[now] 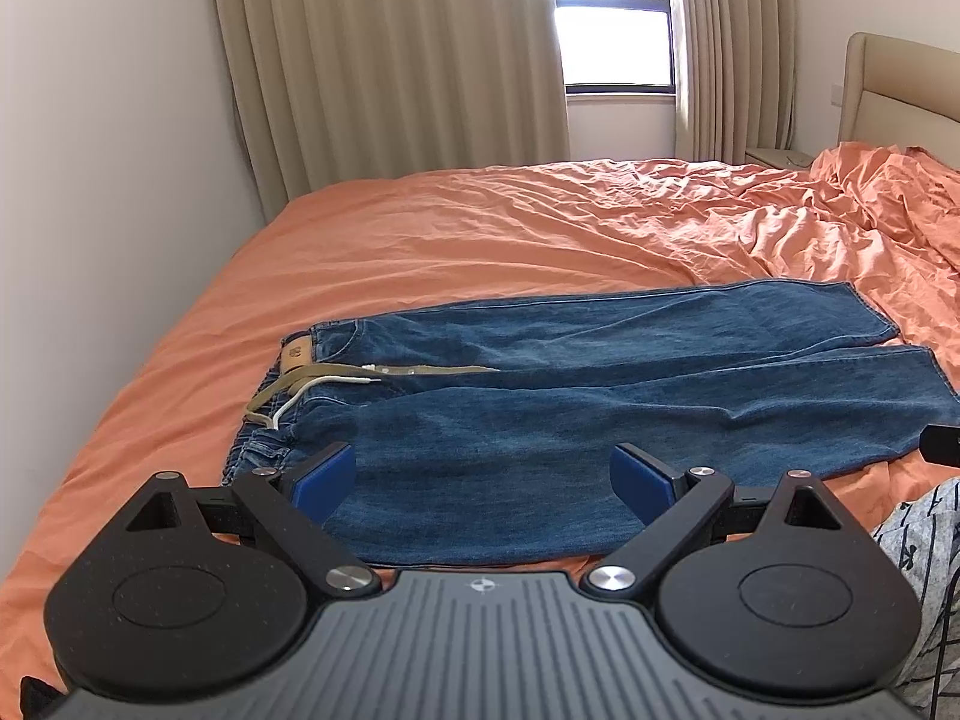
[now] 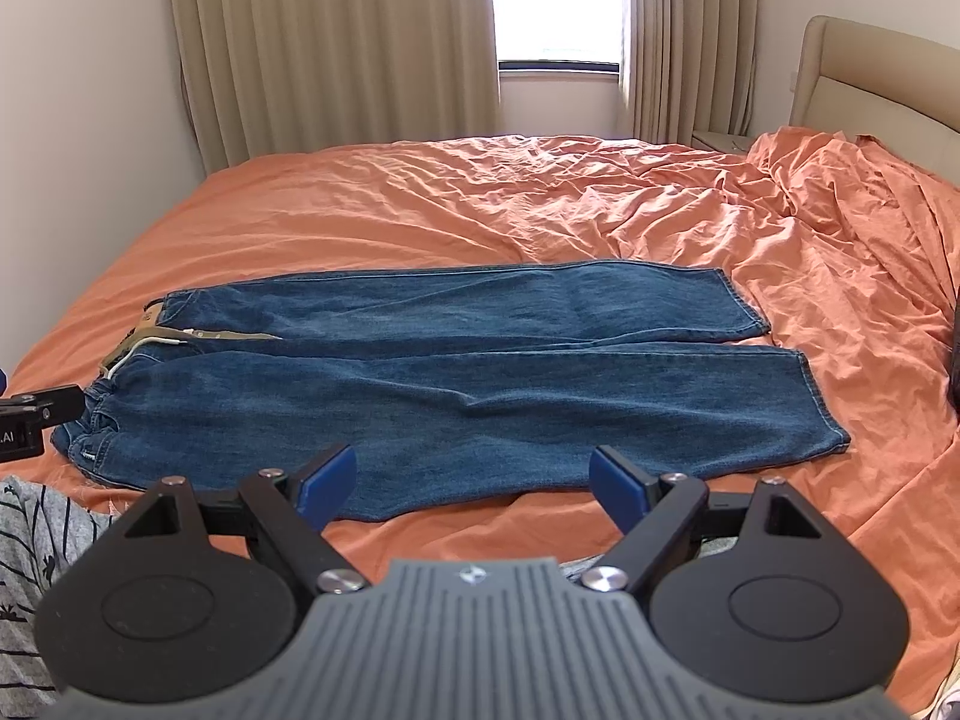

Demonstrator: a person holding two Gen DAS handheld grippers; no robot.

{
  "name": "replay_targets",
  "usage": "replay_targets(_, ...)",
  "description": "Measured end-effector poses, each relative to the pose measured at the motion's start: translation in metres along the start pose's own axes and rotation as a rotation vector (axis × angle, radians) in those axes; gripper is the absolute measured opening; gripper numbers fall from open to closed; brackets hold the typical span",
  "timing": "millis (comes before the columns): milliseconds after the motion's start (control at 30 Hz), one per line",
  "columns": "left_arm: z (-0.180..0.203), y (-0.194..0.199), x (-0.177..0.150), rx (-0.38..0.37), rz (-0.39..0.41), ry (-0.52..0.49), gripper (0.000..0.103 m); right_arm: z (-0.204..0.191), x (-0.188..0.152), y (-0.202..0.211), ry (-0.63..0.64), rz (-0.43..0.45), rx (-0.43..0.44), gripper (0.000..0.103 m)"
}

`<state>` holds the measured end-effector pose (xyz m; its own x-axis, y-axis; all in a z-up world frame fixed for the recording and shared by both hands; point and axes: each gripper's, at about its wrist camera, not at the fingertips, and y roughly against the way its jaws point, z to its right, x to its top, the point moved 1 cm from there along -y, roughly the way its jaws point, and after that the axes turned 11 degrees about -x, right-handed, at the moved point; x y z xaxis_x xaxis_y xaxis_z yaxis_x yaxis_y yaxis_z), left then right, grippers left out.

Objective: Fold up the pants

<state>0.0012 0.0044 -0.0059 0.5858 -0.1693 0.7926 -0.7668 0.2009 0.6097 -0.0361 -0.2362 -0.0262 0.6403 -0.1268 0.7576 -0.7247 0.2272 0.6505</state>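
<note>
Grey patterned garment (image 2: 36, 534): it lies at the near edge of the bed, off to the side of the work, touching nothing in play.

Left gripper (image 1: 483, 483): its blue pads stand wide apart with nothing between them; it hovers over the near edge of the jeans close to the waist end, likely so that it can take hold there.

Right gripper (image 2: 471, 480): it is equally wide open and empty, poised above the near edge of the near leg, toward the hem side, so the two tools span the garment's length.

Jeans (image 2: 456, 372): they lie flat across the orange bedsheet (image 2: 420, 210), waistband (image 1: 282, 420) to the left and hems to the right, legs side by side and unfolded; this layout suits a lengthwise fold, near leg over far leg.

Belt and white drawstring (image 1: 312, 387): they trail loose at the waist and could snag in a fold.

Crumpled bedding (image 2: 840, 192): it is heaped far right by the headboard, leaving smooth room for folding.

Curtains (image 2: 336, 42): they hang at the far wall, partly open at the window.
</note>
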Motion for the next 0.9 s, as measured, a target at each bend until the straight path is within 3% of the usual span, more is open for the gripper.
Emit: replay_targets(900, -0.014, -0.009, -0.004, -0.05, -0.005, -0.021, 0.103, 0.002, -0.004, -0.017, 0.016, 0.002, 0.028, 0.081)
